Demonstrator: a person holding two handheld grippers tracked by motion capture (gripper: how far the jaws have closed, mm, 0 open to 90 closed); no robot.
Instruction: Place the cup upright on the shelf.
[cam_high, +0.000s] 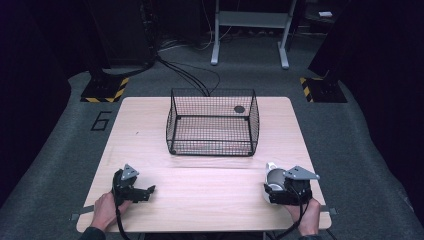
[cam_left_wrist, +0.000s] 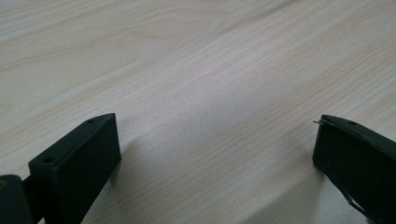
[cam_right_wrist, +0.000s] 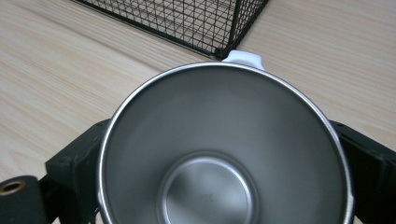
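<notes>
Bench (cam_high: 200, 195): pale wood grain, smooth, matt. Basket (cam_high: 212, 122): thin black wire mesh. Cup (cam_right_wrist: 224, 149): brushed steel, dull sheen inside, white plastic tab. Claws: matt black plastic.

Basket (cam_high: 212, 122) sits mid-table (cam_high: 150, 125), far side; cup (cam_high: 274, 177) lies before its right corner
</notes>
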